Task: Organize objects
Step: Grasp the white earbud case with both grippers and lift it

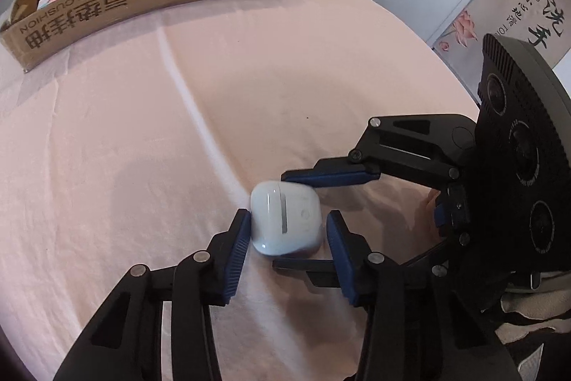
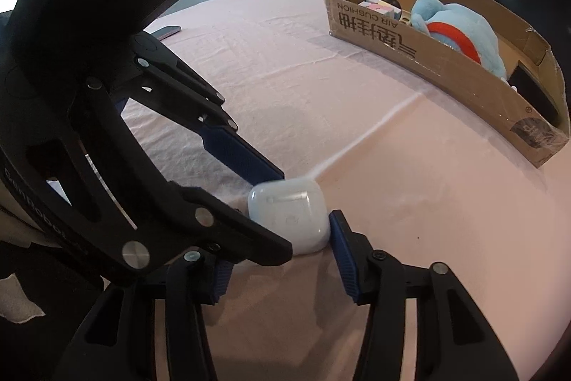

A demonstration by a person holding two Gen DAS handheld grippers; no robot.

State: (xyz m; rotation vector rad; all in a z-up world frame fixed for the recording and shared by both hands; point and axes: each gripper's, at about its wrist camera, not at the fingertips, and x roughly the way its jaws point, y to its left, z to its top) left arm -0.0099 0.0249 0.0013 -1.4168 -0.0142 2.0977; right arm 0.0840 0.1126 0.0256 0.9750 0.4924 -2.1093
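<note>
Both tools pinch the white earbud case (image 1: 285,218) on the bench; next I'm lifting it toward the cardboard box (image 2: 446,59), I reckon.

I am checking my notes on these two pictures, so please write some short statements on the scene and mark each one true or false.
1. The white earbud case lies on the pink tablecloth. True.
2. The blue plush toy lies on the cloth beside the box. False: it lies inside the cardboard box.
3. Both grippers have their fingers around the case. True: the left gripper and the right gripper both bracket it.
4. The case is lifted off the table. False: it rests on the cloth.
</note>
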